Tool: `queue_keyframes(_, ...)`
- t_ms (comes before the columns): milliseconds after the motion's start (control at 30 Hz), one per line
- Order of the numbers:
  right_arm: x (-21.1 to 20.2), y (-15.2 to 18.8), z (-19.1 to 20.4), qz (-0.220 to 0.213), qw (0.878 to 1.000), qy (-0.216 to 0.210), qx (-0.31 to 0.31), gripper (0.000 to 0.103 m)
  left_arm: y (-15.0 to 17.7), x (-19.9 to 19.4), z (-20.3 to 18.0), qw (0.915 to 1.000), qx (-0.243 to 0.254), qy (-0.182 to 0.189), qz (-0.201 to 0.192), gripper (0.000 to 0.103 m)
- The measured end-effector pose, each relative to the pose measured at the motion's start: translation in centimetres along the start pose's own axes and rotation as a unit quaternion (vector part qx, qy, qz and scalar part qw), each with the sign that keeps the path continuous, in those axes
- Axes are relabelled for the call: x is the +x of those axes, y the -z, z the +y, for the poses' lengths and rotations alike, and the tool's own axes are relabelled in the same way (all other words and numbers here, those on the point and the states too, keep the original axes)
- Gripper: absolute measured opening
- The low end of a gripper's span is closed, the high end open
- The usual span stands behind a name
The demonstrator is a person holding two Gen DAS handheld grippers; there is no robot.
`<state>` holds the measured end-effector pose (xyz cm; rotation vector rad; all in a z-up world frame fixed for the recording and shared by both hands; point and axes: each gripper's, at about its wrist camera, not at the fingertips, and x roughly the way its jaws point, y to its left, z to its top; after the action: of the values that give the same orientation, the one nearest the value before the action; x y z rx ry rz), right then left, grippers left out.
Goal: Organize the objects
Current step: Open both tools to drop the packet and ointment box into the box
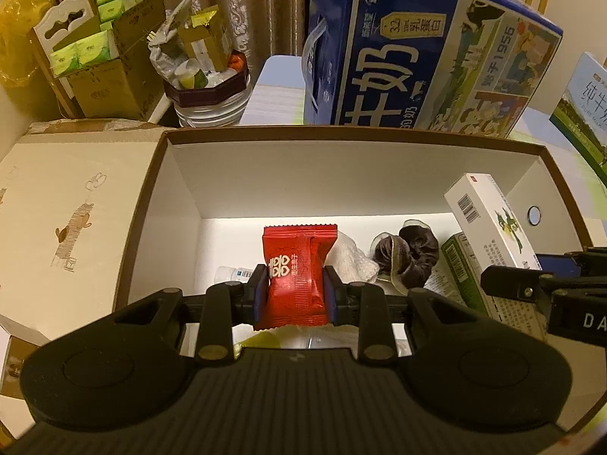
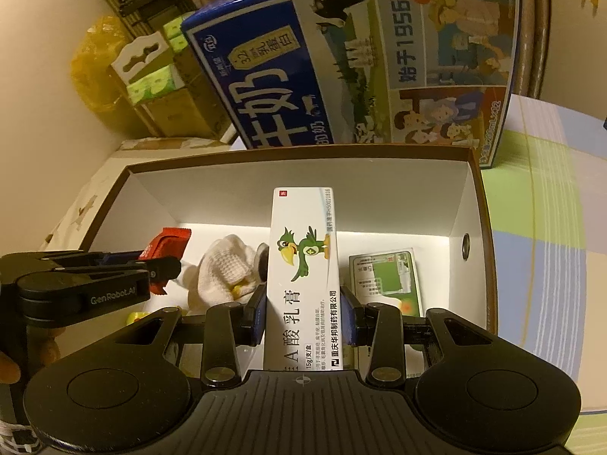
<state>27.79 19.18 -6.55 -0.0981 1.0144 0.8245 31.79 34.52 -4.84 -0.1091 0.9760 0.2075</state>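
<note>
My left gripper (image 1: 295,291) is shut on a red candy packet (image 1: 296,265), held over the open brown-rimmed box (image 1: 265,174). My right gripper (image 2: 303,313) is shut on a white ointment carton with a green parrot (image 2: 303,258), also above the box (image 2: 470,204). That carton (image 1: 489,216) shows at the right in the left wrist view, and the red packet (image 2: 167,246) at the left in the right wrist view. On the box floor lie a white cloth (image 2: 224,269), a dark scrunchie (image 1: 413,254), a green-and-white carton (image 2: 387,276) and a small bottle (image 1: 235,273).
A big blue milk carton (image 1: 417,57) stands right behind the box. The cream box lid (image 1: 68,220) lies to the left. Cardboard boxes of green packs (image 1: 95,49) and a full bin (image 1: 205,91) sit at the far left. A striped cloth (image 2: 550,227) covers the surface at right.
</note>
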Motion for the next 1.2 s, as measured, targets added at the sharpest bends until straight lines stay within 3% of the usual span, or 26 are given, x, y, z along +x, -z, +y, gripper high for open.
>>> queue_keyframes(67,0.2,-0.1,0.0,0.001,1.000,0.001,0.004,0.035,-0.1,0.3,0.1,1.0000,0.000,0.002,0.001,0.026)
queue_keyframes(200,0.6,-0.3,-0.1,0.004,1.000,0.004,0.012,0.035,-0.4,0.4,0.3,1.0000,0.006,0.003,-0.004,0.044)
queue_keyframes(467,1.3,-0.4,0.1,0.007,1.000,0.010,0.021,0.035,-0.7,0.4,0.9,0.9999,0.009,0.007,-0.008,0.054)
queue_keyframes(633,1.4,-0.9,0.1,-0.007,1.000,0.007,0.022,0.036,-0.9,0.0,1.1,0.9997,0.010,0.015,-0.015,0.067)
queue_keyframes(767,1.0,-0.9,0.0,-0.009,1.000,0.009,0.015,0.048,-0.7,-0.9,1.0,0.9994,0.012,0.023,-0.023,0.080)
queue_keyframes(900,-0.7,-0.2,-0.4,-0.017,1.000,-0.007,0.020,0.051,0.1,-2.3,0.6,0.9992,0.016,0.025,-0.028,0.085)
queue_keyframes(1033,-3.5,1.4,-0.8,-0.027,0.999,-0.011,0.024,0.060,1.7,-4.4,-0.1,0.9990,0.016,0.019,-0.037,0.097)
queue_keyframes(1200,-8.0,4.1,-1.1,-0.044,0.999,-0.012,0.029,0.063,4.1,-7.7,-1.2,0.9987,0.010,0.027,-0.043,0.098)
